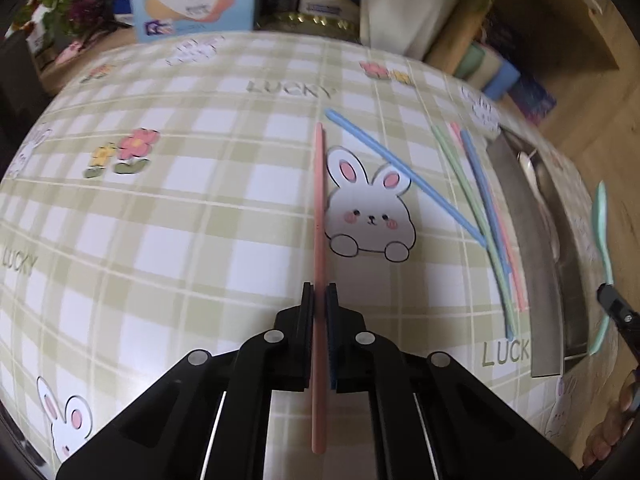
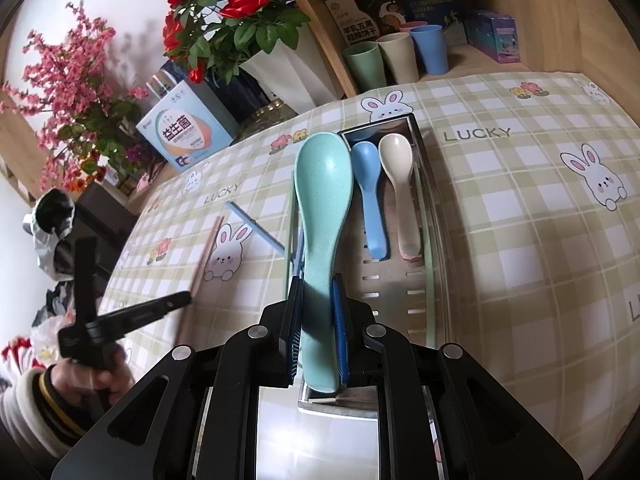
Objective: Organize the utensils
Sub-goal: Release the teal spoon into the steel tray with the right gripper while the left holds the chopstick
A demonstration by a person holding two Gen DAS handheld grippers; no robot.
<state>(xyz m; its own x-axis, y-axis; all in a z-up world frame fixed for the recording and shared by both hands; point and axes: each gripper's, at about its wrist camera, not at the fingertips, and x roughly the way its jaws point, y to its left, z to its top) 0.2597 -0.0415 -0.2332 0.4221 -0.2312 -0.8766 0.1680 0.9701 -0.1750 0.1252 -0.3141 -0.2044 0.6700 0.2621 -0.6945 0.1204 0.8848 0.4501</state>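
Note:
My left gripper is shut on a pink chopstick that lies lengthwise on the checked tablecloth. A blue chopstick lies slantwise to its right, and several green, pink and blue chopsticks rest beside a metal tray. My right gripper is shut on the handle of a mint green spoon at the left edge of the tray. A blue spoon and a beige spoon lie inside. The left gripper shows at the left, on the pink chopstick.
A light blue box, potted red roses and pink blossoms stand behind the table. Cups and boxes sit on a wooden shelf at the back right. A hand in a striped cuff holds the left gripper.

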